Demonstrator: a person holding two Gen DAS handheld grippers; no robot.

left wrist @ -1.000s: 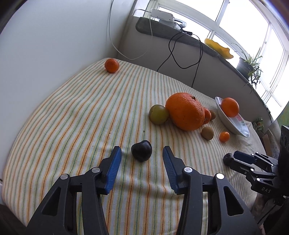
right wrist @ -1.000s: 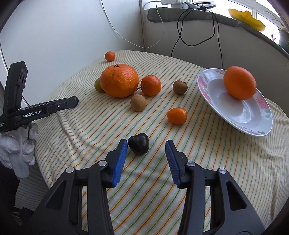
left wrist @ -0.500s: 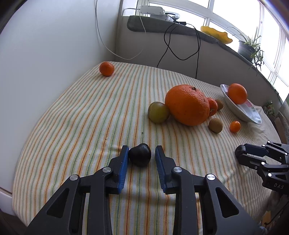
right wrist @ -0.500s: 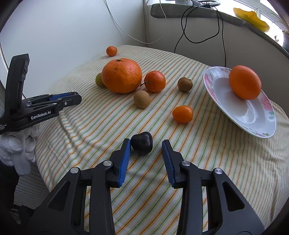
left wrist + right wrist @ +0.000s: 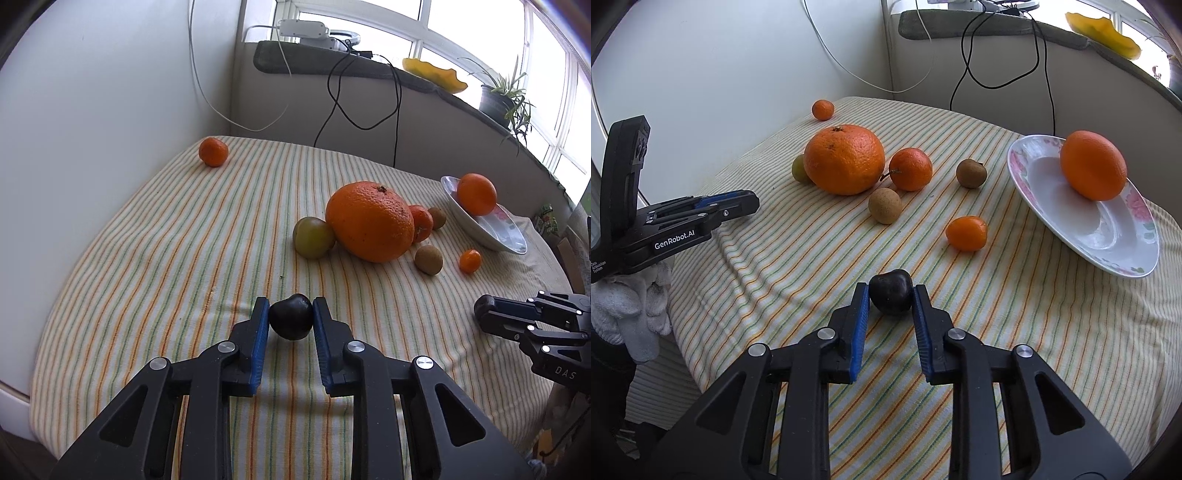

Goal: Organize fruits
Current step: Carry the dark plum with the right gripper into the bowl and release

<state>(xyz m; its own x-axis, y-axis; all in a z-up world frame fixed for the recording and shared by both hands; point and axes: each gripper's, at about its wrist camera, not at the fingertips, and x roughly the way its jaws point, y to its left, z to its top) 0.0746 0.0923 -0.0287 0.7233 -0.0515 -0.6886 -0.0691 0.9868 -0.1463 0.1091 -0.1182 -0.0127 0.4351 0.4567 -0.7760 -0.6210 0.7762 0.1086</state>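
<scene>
Plum [image 5: 290, 321] clamped in left hand-held gripper [image 5: 290, 326]; right hand-held gripper [image 5: 891, 301] likewise clamps plum [image 5: 891, 291].

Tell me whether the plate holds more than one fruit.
No, in the right wrist view only a single orange sits on the plate.

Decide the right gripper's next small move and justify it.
Probably lift straight up a little. The right gripper has both blue pads against the dark fruit, which seems to rest on the striped cloth; the plate, holding one orange, lies beyond.
</scene>
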